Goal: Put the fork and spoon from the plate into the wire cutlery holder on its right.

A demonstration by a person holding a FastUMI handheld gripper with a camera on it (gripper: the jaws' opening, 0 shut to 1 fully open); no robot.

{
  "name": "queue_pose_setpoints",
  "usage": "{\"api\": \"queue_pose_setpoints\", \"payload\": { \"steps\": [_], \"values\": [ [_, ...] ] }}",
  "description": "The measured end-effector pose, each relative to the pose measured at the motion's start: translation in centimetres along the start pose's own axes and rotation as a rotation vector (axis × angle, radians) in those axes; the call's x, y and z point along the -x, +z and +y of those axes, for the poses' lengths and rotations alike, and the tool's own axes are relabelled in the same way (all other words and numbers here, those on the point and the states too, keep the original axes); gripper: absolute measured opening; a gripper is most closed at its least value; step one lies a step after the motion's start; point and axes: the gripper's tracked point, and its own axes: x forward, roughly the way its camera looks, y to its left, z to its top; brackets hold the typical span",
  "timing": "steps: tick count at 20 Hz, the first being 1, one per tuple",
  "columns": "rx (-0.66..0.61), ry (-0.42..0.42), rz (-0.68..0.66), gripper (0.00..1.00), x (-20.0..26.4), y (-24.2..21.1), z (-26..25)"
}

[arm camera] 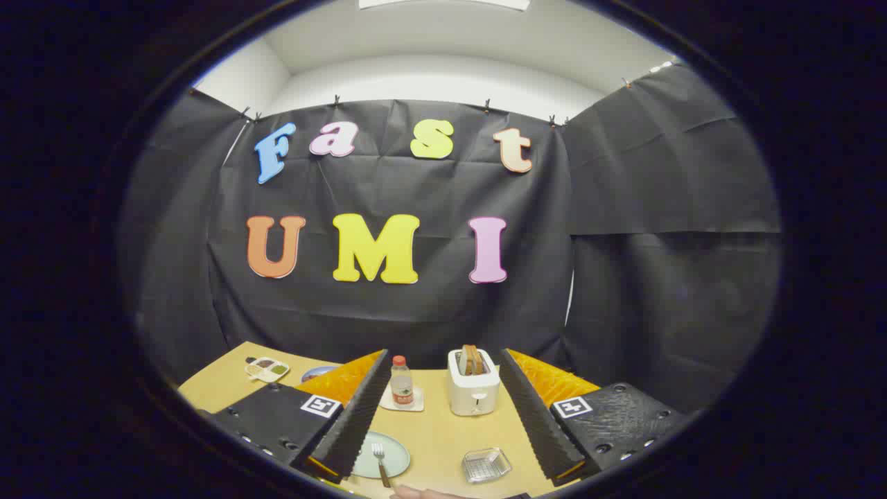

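The hand-held gripper (443,423) stood with its fingers spread wide and nothing between them, raised above the desk (436,433) and not yet down at the cutlery. By my reading the task had barely begun: the first pick was still ahead. The plate (391,457) lay just beside the left finger, and the fork (380,463) rested on it, tines toward the toaster (473,391); a spoon could not be made out. The wire cutlery holder (486,464) sat on the far side of the plate from that finger, near the right finger, with a bottle (400,381) beside the toaster. Next, the fingers would need lowering and tilting over the fork handle, then closing on it
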Motion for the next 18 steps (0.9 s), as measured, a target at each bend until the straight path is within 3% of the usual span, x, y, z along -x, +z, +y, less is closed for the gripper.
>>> {"api": "queue_pose_setpoints", "payload": {
  "steps": [13,18],
  "values": [
    [0.012,0.072,0.045,0.95,-3.0,-3.2,2.5],
    [0.026,0.154,0.164,0.95,-5.6,-10.4,4.4]
  ]
}}
